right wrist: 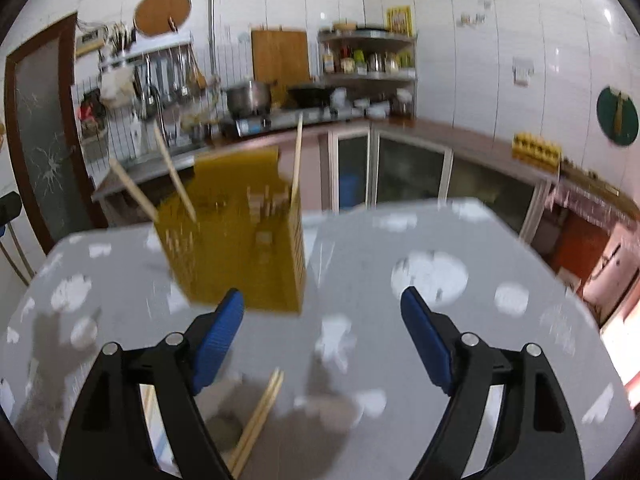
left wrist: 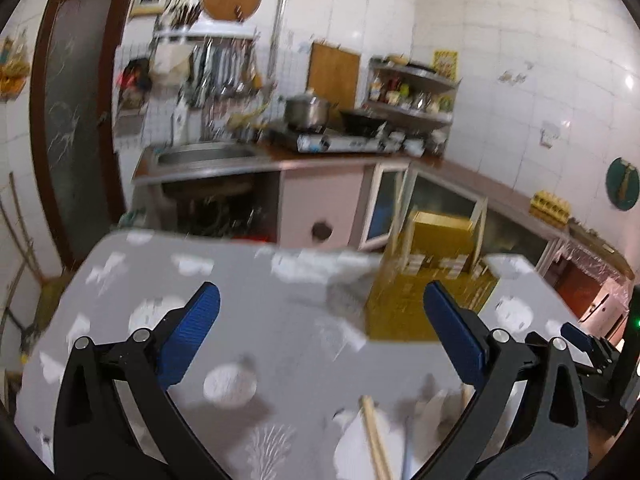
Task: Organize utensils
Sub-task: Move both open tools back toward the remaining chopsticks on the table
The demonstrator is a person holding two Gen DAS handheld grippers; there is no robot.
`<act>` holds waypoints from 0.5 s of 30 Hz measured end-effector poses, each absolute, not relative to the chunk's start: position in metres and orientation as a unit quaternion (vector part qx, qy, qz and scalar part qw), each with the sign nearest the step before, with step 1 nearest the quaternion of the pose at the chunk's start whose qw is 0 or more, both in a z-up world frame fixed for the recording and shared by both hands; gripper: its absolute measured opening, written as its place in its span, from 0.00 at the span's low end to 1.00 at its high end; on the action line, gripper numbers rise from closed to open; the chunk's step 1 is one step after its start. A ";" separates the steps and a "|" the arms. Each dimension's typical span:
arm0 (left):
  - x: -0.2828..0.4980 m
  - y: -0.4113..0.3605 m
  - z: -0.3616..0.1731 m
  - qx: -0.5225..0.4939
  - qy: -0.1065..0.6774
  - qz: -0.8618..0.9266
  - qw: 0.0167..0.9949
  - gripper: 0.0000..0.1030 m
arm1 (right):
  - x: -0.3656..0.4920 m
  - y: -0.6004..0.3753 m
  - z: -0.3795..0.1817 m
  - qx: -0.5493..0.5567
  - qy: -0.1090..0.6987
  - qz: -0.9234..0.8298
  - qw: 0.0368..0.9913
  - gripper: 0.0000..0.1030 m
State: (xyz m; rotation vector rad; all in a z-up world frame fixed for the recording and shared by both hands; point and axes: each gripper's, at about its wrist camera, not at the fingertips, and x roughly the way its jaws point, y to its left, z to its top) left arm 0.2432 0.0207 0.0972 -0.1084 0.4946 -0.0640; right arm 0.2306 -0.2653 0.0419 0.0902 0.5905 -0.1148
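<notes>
Standing in holder [right wrist: 240, 240]: 3 chopsticks [right wrist: 297, 160]; 2 on table [right wrist: 440, 320]; both claws wide.

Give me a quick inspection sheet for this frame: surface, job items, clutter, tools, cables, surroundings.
Surface: table under a grey cloth with white patches.
Job's things: yellow utensil holder upright on the table, three chopsticks standing in it; a loose chopstick pair lying flat in front of the right tool; a white spoon-like piece, blurred, with another chopstick across it.
Clutter: nothing seen.
Grippers: left tool open, empty; right tool open, empty.
Cables: nothing seen.
Surroundings: kitchen counter with sink, pot on a stove, corner shelf, tiled walls.
</notes>
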 end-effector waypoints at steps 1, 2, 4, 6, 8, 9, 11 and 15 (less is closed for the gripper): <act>0.246 0.022 0.088 -0.055 0.258 -0.027 0.964 0.96 | 0.230 -0.264 0.035 0.045 0.298 -0.060 0.952 0.77; 0.249 0.022 0.076 -0.053 0.276 -0.020 0.959 0.96 | 0.231 -0.263 0.027 0.047 0.307 -0.063 0.948 0.77; 0.256 0.018 0.059 -0.039 0.306 -0.012 0.951 0.95 | 0.236 -0.264 0.012 0.058 0.328 -0.070 0.940 0.77; 0.263 0.010 0.041 -0.022 0.336 -0.010 0.942 0.95 | 0.242 -0.266 -0.002 0.069 0.348 -0.075 0.932 0.77; 0.266 0.003 0.027 -0.012 0.351 -0.009 0.936 0.95 | 0.245 -0.265 -0.013 0.074 0.359 -0.079 0.927 0.77; 0.265 0.003 0.022 -0.011 0.353 -0.009 0.936 0.95 | 0.247 -0.264 -0.019 0.072 0.365 -0.081 0.925 0.77; 0.267 0.000 0.010 -0.017 0.358 -0.007 0.934 0.95 | 0.249 -0.259 -0.030 0.068 0.375 -0.082 0.921 0.77; 0.273 0.000 -0.018 -0.031 0.378 -0.001 0.925 0.95 | 0.251 -0.252 -0.041 0.050 0.393 -0.092 0.914 0.77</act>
